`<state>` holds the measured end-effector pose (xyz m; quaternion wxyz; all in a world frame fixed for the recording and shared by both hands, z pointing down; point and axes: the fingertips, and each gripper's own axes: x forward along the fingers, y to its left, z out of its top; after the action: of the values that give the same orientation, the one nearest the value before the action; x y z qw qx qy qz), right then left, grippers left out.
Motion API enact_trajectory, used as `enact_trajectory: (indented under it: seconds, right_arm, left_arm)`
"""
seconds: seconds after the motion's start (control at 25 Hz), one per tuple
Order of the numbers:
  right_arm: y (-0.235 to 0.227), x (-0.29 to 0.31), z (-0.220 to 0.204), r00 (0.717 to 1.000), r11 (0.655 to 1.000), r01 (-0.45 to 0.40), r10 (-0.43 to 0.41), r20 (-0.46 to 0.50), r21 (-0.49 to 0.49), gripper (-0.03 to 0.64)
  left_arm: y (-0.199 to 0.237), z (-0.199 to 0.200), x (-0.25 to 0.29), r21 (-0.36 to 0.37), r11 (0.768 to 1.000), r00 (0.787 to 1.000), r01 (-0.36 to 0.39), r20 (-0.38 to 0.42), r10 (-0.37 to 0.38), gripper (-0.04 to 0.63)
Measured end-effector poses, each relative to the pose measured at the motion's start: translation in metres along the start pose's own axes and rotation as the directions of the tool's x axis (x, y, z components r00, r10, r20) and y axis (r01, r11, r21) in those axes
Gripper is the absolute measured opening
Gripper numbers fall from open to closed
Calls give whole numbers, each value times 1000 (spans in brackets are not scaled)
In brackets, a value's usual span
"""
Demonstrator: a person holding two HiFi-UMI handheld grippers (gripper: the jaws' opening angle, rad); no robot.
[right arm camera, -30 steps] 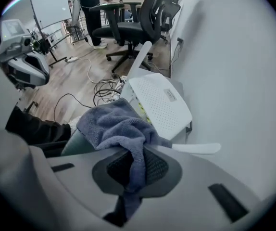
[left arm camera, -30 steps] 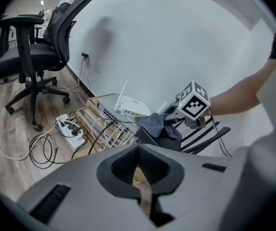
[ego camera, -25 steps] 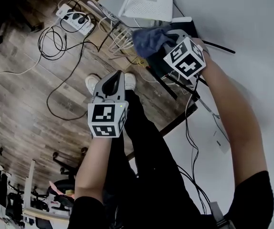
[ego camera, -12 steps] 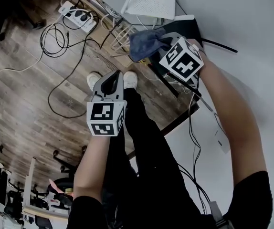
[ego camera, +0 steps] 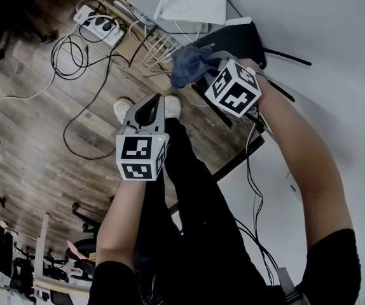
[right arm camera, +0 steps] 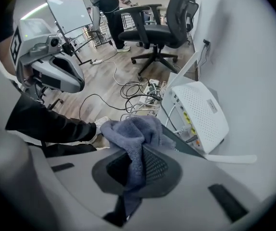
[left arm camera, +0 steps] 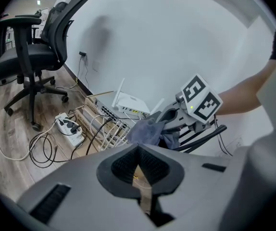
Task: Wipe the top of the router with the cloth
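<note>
My right hand-held gripper [right arm camera: 136, 167] is clamped on the floppy blue-grey terry cloth [right arm camera: 128, 129]; left one [left arm camera: 139, 171] is closed, empty. That white plastic router [right arm camera: 203, 114] looks light, might slide.

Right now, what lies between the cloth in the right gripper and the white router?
In the right gripper view, white cables plugged into the router and a dark edge separate it from the cloth.
</note>
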<state>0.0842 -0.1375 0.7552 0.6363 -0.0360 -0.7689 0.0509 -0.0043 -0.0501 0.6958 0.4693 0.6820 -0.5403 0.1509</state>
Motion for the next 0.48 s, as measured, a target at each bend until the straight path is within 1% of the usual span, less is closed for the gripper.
enact_trajectory:
  seconds: [0.08,0.16,0.32,0.48]
  right_arm:
    - [-3,1,-4,1000,1000,13,-13,14,3,14]
    - [-9,1,-10,1000,999,19,-19,16,39,15]
    - [-28,-2,-25,997,994,74,-72,-24,86,14]
    - [-39,-2,-34,996,992,78,-73,-56,102,14]
  left_arm:
    - [-1,-4,0,4,1000,1000,2,-15,-2,-3]
    - [-1,-6,0,13,1000,1000,2,-27,-2,-3]
    - [-1,-5,2,22,1000,1000,2,-28,-1,-3]
    - [-2,-2,6,36,999,1000,4,-27,-3,-3]
